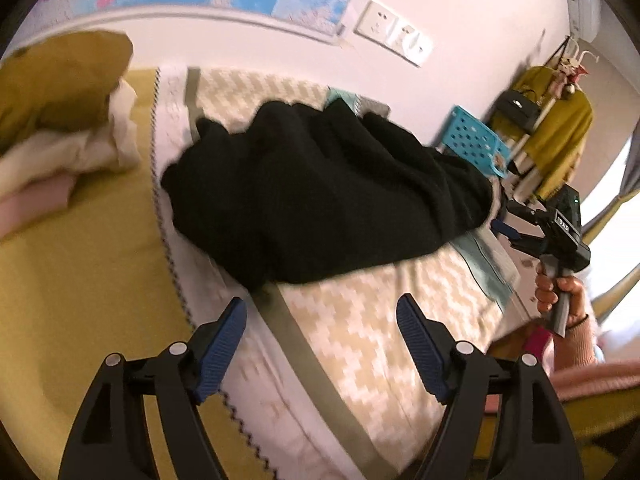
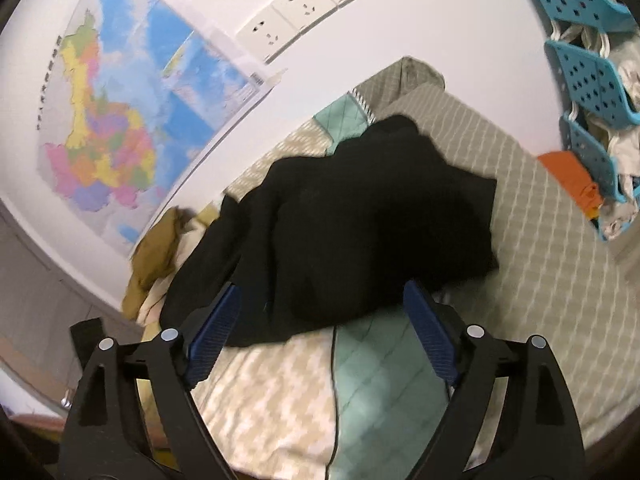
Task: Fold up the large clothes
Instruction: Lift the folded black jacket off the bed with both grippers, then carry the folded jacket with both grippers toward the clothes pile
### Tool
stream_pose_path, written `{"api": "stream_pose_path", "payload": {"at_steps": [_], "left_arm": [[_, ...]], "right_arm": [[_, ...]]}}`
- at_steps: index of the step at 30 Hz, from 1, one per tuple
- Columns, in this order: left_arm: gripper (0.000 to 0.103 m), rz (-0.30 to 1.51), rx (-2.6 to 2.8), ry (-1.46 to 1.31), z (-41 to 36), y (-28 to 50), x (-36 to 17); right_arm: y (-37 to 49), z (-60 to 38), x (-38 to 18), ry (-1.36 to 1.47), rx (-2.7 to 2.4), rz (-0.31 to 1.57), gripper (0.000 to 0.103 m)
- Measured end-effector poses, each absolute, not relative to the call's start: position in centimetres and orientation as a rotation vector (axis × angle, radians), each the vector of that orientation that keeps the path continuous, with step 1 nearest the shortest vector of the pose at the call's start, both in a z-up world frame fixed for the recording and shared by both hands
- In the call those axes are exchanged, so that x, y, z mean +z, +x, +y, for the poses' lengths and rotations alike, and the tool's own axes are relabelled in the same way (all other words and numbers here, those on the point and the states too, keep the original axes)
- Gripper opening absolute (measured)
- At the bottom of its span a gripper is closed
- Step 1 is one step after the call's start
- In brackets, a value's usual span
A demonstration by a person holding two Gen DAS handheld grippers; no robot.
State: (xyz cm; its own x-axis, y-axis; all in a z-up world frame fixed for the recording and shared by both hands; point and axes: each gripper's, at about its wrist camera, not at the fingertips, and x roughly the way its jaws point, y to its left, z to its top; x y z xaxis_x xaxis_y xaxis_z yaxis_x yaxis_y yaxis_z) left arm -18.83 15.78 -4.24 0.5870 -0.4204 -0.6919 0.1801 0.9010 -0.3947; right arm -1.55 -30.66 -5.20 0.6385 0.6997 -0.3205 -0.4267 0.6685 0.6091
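Note:
A large black garment (image 1: 320,192) lies crumpled on the bed's cream zigzag blanket (image 1: 360,320). My left gripper (image 1: 322,312) hovers open just short of the garment's near edge, with nothing between its blue pads. At the garment's right end, my right gripper (image 1: 510,236) is held by a hand (image 1: 556,288), and its jaws stand apart. In the right wrist view the same black garment (image 2: 360,232) fills the middle. There my right gripper (image 2: 322,292) is open, with its tips at the cloth's near hem and no pad pressing on it.
A pile of olive, cream and pink clothes (image 1: 60,120) sits on the yellow sheet (image 1: 80,280) at the left. A blue perforated basket (image 1: 476,140) and a rack with a mustard garment (image 1: 560,136) stand beyond the bed. A wall map (image 2: 112,128) and sockets (image 2: 304,12) are behind.

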Motion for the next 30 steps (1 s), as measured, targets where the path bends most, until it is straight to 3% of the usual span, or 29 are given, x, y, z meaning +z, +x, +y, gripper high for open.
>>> {"api": "stream_pose_path", "payload": {"at_steps": [9,15,20,30], "left_arm": [[0.074,0.987,-0.427,-0.481,14.2,-15.7,-7.8],[0.075,0.954,-0.421,-0.625,14.2,-13.8,-8.3],[0.082,0.937,-0.428,-0.72,14.4,-12.6,-8.5],[0.082,0.884,-0.351,-0.761,13.5,-10.2,-8.1]], "right_arm": [[-2.1,-29.1,-7.7,0.558,0.723,0.658,0.086],[-1.8,-28.0,-8.4,0.57,0.749,0.679,0.088],[-1.2,-27.8,-8.5,0.573,0.74,0.683,0.089],[1.8,-26.8,-7.7,0.568,0.644,0.653,0.094]]}}
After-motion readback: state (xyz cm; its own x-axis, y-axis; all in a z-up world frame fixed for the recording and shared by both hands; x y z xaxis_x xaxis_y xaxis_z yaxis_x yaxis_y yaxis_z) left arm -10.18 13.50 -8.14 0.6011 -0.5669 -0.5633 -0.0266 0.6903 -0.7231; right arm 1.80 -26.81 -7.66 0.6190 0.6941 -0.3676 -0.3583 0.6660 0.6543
